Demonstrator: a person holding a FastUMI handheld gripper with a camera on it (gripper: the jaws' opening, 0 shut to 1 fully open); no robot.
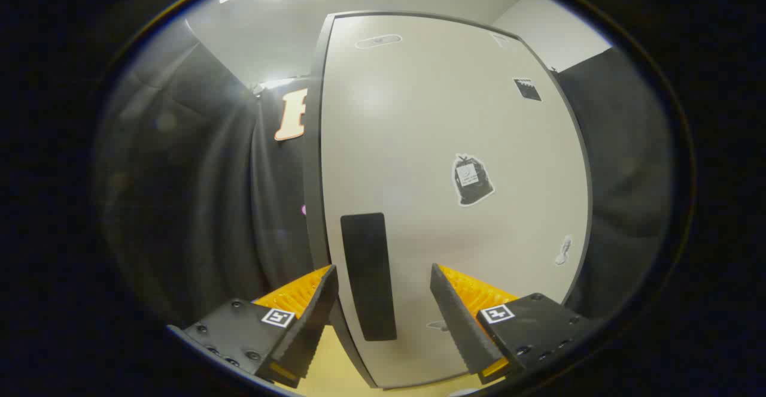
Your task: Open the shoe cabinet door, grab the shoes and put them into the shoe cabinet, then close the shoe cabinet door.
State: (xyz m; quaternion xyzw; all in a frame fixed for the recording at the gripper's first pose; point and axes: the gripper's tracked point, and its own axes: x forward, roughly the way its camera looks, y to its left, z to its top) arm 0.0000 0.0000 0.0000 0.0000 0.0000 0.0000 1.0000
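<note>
The shoe cabinet door [443,145] is a tall off-white panel with a dark edge, standing close in front of me. A black rectangular handle [368,274] runs vertically near the door's left edge. My gripper [383,277] is open, its black-and-orange fingers [311,313] spread on either side of the handle. The left finger sits by the door's left edge, the right finger [461,313] over the door face. Whether the fingers touch the handle I cannot tell. A few stickers [473,178] dot the door.
Black booth cloth [203,193] hangs to the left of the cabinet and again to the right [622,163]. A yellowish floor [335,367] shows below the fingers. White wall and ceiling light lie above the cabinet.
</note>
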